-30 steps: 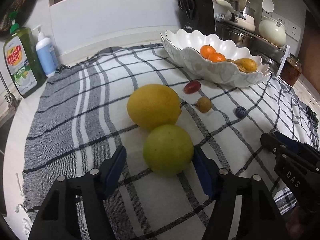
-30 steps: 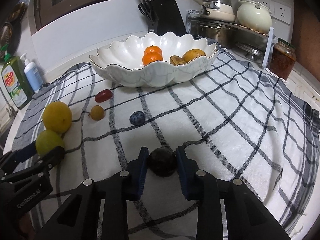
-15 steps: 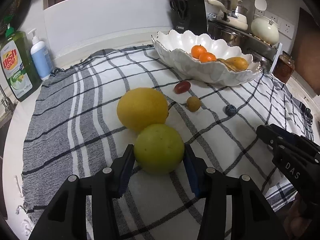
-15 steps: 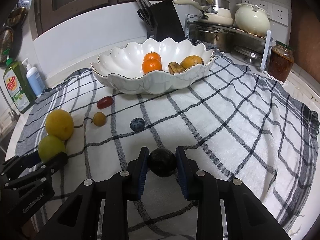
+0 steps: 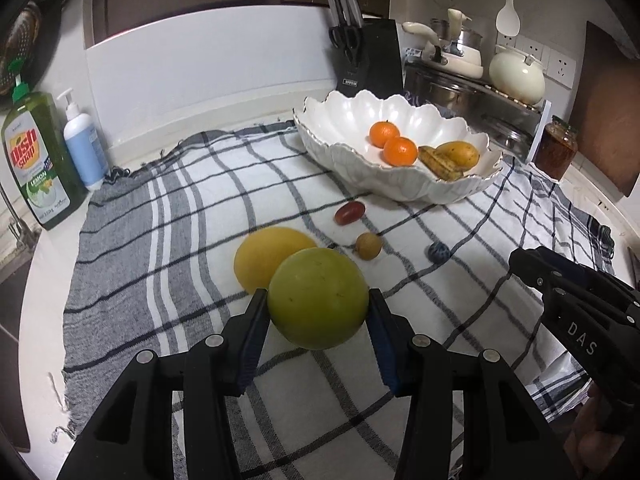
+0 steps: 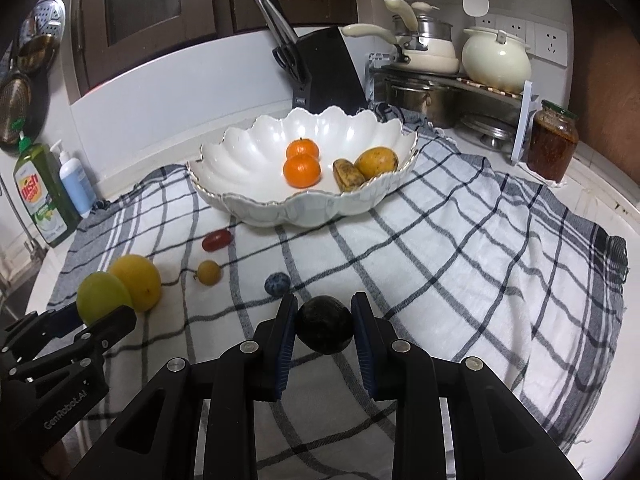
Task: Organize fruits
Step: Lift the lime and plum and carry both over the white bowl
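Observation:
My left gripper (image 5: 318, 312) is shut on a green round fruit (image 5: 318, 298) and holds it above the checked cloth (image 5: 200, 208). My right gripper (image 6: 324, 320) is shut on a dark round fruit (image 6: 325, 324), also raised. A yellow fruit (image 5: 264, 258), a red grape (image 5: 350, 213), a small tan fruit (image 5: 368, 245) and a blueberry (image 5: 438, 252) lie on the cloth. The white scalloped bowl (image 6: 256, 160) behind them holds two mandarins (image 6: 302, 170), a brown-spotted fruit (image 6: 347, 174) and a yellow mango-like fruit (image 6: 377, 163).
Dish soap (image 5: 36, 160) and a pump bottle (image 5: 82, 148) stand at the far left. A knife block (image 5: 370, 60) stands behind the bowl. A pot rack with pots (image 6: 448, 80) and a glass jar (image 6: 554, 146) are at the back right.
My left gripper closed on the green fruit and lifted it off the cloth. My right gripper, shut on the dark fruit, rose too.

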`<state>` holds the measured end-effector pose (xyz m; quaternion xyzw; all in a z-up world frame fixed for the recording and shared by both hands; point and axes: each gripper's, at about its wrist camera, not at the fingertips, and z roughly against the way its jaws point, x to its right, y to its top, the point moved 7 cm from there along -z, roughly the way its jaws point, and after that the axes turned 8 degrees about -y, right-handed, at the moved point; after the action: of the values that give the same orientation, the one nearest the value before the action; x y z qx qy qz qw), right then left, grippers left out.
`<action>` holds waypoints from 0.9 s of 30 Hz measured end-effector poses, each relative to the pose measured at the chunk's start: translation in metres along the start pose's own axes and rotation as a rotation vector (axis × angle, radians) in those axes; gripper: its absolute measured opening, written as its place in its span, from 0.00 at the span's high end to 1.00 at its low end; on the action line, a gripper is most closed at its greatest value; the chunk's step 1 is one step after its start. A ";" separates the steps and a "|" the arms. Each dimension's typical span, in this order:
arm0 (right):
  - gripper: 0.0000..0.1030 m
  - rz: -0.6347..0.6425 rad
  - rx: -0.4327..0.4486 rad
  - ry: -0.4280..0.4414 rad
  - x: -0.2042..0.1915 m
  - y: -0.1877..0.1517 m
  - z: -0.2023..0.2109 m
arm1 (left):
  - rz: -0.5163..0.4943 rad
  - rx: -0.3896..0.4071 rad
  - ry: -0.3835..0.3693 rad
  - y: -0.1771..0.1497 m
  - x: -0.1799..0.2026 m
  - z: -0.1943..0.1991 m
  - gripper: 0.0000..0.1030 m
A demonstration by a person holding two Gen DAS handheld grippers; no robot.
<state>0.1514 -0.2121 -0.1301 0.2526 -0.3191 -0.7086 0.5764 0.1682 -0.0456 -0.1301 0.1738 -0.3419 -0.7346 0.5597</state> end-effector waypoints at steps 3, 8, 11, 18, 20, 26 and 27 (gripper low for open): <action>0.72 -0.005 0.011 0.003 0.002 0.007 0.004 | -0.007 0.012 -0.002 0.006 0.004 0.003 0.54; 0.72 -0.009 0.035 0.001 0.006 0.021 0.009 | -0.020 0.034 -0.007 0.025 0.009 0.006 0.54; 0.72 -0.016 0.051 0.000 0.009 0.031 0.010 | -0.026 0.044 -0.012 0.037 0.013 0.004 0.54; 0.72 -0.024 0.091 -0.013 0.016 0.058 0.013 | -0.055 0.067 -0.032 0.066 0.024 0.002 0.54; 0.72 -0.025 0.103 -0.018 0.018 0.068 0.013 | -0.064 0.078 -0.035 0.077 0.027 0.001 0.54; 0.72 -0.024 0.139 -0.025 0.020 0.097 0.011 | -0.068 0.104 -0.046 0.106 0.028 -0.005 0.54; 0.72 -0.023 0.141 -0.026 0.020 0.100 0.010 | -0.068 0.105 -0.046 0.109 0.028 -0.007 0.54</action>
<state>0.2054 -0.2435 -0.0490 0.2874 -0.3727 -0.6942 0.5447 0.2407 -0.0892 -0.0554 0.1978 -0.3866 -0.7381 0.5164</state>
